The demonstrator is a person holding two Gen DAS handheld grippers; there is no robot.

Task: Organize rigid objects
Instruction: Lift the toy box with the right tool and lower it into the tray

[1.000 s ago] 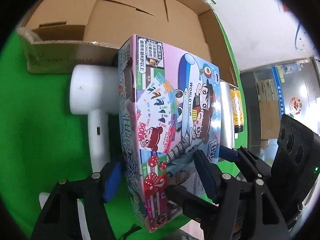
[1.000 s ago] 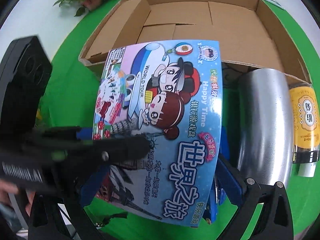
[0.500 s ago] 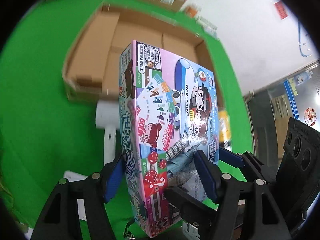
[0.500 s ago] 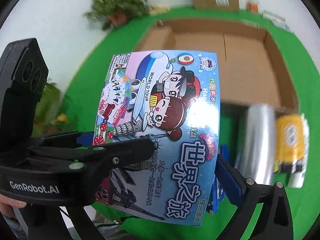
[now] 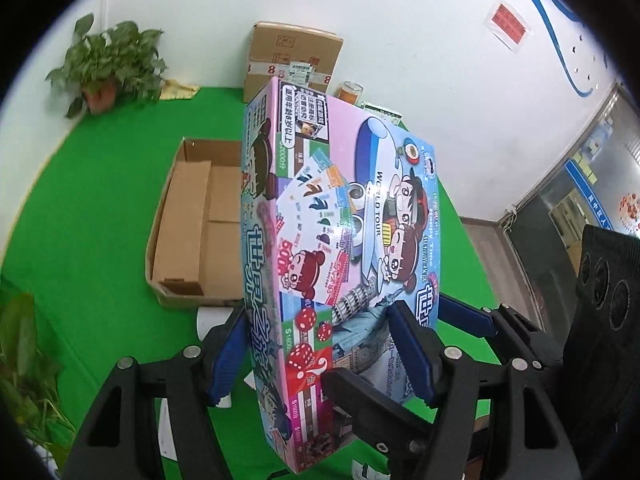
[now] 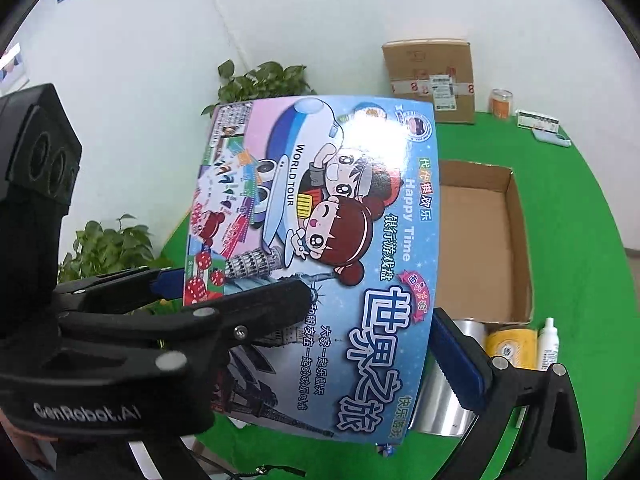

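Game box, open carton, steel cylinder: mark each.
game box (image 6: 320,240), right wrist view, printed front face.
open carton (image 6: 472,240), right wrist view, bare inside floor.
steel cylinder (image 6: 440,400), right wrist view, shiny curved side.

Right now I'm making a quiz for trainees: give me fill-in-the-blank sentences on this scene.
1. Both grippers hold the game box up ____ the table.
2. The open cardboard box has ____ in it.
3. The tablecloth is ____.
4. The potted plant stands against the ____.

Missing: off; nothing; green; wall

Pink-and-blue cartoon-printed game box (image 5: 340,248), brown cardboard box (image 5: 192,236), green tablecloth (image 5: 96,216).
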